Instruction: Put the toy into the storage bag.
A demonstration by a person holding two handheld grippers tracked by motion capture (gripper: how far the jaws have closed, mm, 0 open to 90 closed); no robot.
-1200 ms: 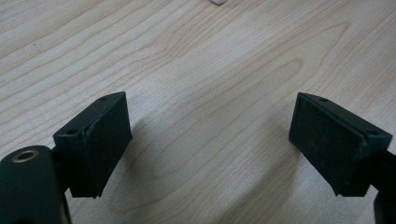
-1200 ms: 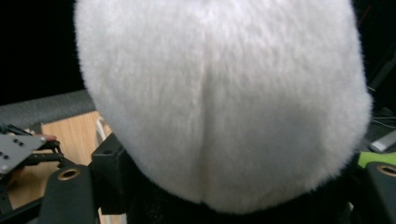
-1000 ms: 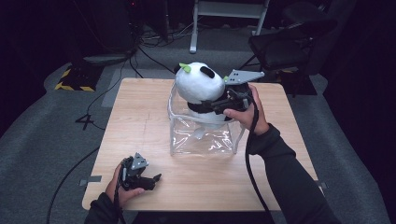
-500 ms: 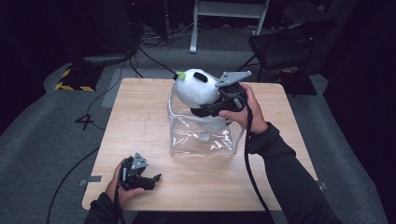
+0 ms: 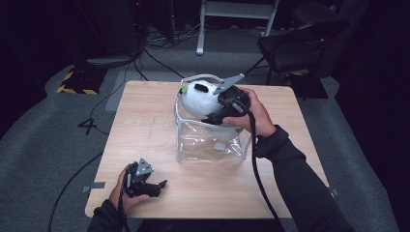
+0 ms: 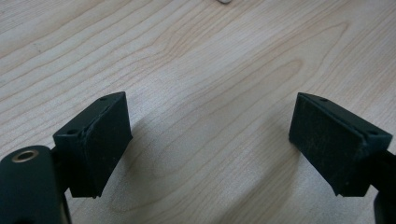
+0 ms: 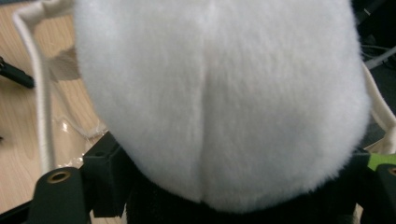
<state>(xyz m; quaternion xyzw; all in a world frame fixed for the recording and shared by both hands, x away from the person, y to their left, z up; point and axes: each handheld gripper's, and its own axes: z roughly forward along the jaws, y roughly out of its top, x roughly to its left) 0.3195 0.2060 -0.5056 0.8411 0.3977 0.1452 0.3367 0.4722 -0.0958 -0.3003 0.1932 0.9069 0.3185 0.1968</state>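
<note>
A white plush toy [image 5: 197,99] with black parts and a green bit sits in the mouth of a clear plastic bag [image 5: 208,145] that stands at the middle of the wooden table [image 5: 145,121]. My right gripper [image 5: 215,110] comes in from the right, shut on the plush, whose white fur [image 7: 219,93] bulges between the jaws. Those jaws have just been opening a little with the plush still between them. My left gripper [image 5: 157,187] rests on the table near the front left, open, with bare wood between its pads [image 6: 100,140].
The bag's white cord handle [image 7: 39,93] loops up beside the plush. A dark chair [image 5: 300,48] and a white frame [image 5: 232,12] stand beyond the far edge. Cables lie on the grey floor [image 5: 58,135] to the left.
The right gripper has carried the plush down and slightly left, lower into the bag's mouth, and the plush has turned. The left gripper has stayed put.
</note>
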